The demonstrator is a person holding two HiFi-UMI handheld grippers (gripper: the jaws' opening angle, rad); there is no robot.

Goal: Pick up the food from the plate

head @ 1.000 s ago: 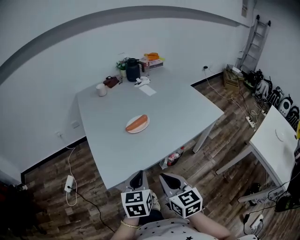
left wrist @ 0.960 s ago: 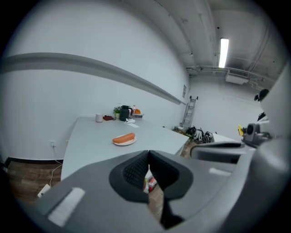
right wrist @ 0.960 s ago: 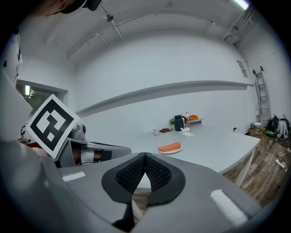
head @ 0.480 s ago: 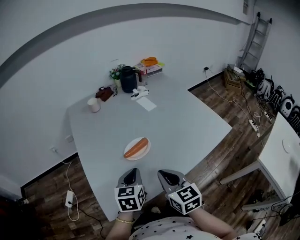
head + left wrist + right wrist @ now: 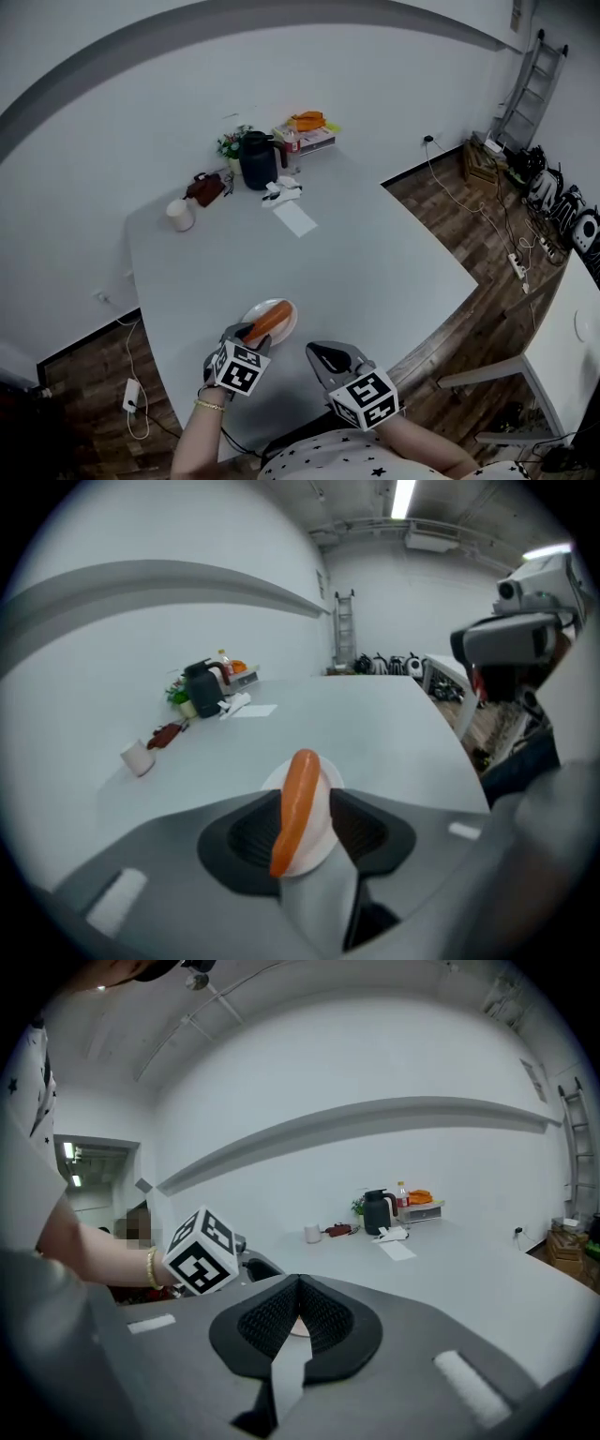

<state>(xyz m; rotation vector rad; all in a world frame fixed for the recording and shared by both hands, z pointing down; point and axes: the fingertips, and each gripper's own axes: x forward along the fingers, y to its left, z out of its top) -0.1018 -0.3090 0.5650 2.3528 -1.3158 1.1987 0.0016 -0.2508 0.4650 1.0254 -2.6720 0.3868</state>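
Note:
An orange sausage-shaped food (image 5: 270,321) lies on a small white plate (image 5: 285,330) near the grey table's front edge. My left gripper (image 5: 247,335) reaches over the plate's near rim, and its jaws are opening. In the left gripper view the food (image 5: 298,794) lies lengthwise between the two dark pads on the plate (image 5: 326,799), and the pads do not press on it. My right gripper (image 5: 323,354) hangs just right of the plate over the table edge, shut and empty. In the right gripper view its pads (image 5: 281,1316) meet in front of the plate.
At the table's far side stand a dark kettle (image 5: 258,159), a white cup (image 5: 180,214), a brown object (image 5: 203,187), a sheet of paper (image 5: 295,217) and a box with orange items (image 5: 307,129). A ladder (image 5: 530,75) leans on the wall at right.
The person has stepped up to the table. My left gripper has moved forward onto the plate and now has the food between its jaws. The right gripper stays low at the front.

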